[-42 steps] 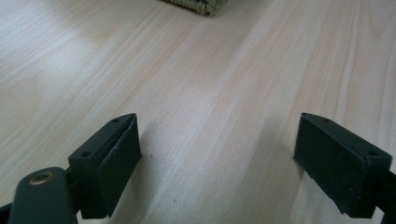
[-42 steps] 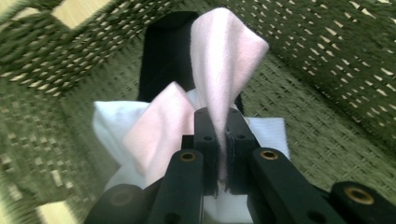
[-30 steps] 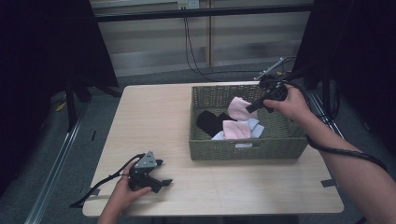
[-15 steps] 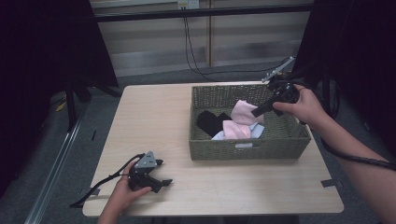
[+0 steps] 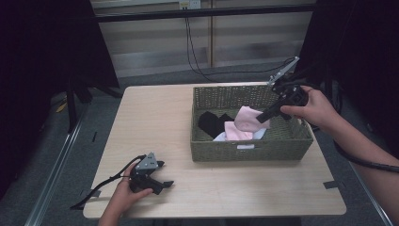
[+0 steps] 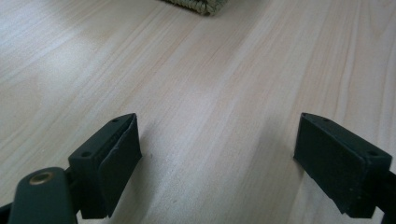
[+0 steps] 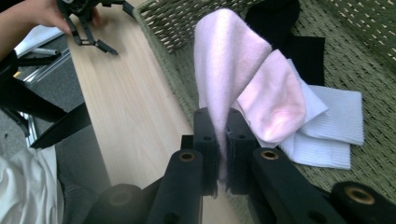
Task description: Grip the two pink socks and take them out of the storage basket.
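A green woven basket (image 5: 251, 151) stands on the right half of the wooden table (image 5: 155, 117). Inside lie a black sock (image 5: 212, 123), a white sock (image 7: 327, 135) and a second pink sock (image 7: 280, 105). My right gripper (image 5: 263, 117) hangs over the basket's right side, shut on a pink sock (image 5: 245, 117) that dangles from its jaws above the pile; the same pink sock (image 7: 224, 60) is pinched between its pads. My left gripper (image 5: 164, 183) rests on the table near the front left, open, with bare wood between its fingertips (image 6: 116, 149).
The basket's near corner (image 6: 201, 4) lies ahead of the left gripper. Cables (image 5: 197, 52) hang behind the table's far edge. A grey floor with a metal rail (image 5: 56, 179) runs along the left side.
My right gripper has risen and drawn back toward the right with the pink sock, lifting it off the pile. The left gripper has stayed put.
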Available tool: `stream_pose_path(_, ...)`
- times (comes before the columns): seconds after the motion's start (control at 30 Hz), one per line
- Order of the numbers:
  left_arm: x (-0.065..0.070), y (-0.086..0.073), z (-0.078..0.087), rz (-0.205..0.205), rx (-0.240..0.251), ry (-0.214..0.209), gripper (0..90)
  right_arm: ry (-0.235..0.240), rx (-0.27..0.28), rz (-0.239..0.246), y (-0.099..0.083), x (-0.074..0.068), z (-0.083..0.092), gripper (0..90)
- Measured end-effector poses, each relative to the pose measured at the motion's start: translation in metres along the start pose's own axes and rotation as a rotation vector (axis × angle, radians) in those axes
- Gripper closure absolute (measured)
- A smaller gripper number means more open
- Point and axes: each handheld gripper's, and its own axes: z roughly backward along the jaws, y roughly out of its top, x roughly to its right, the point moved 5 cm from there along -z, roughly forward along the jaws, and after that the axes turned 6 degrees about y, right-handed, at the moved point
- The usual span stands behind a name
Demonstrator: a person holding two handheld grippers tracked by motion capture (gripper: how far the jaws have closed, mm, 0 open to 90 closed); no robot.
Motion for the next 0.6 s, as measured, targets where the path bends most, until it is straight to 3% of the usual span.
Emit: stream_pose_path(0.6, 0.000, 0.000, 0.000, 0.000, 0.000, 0.000, 13.8, 0.038, -0.026, 0.081, -0.004, -0.033, 0.003, 85.2)
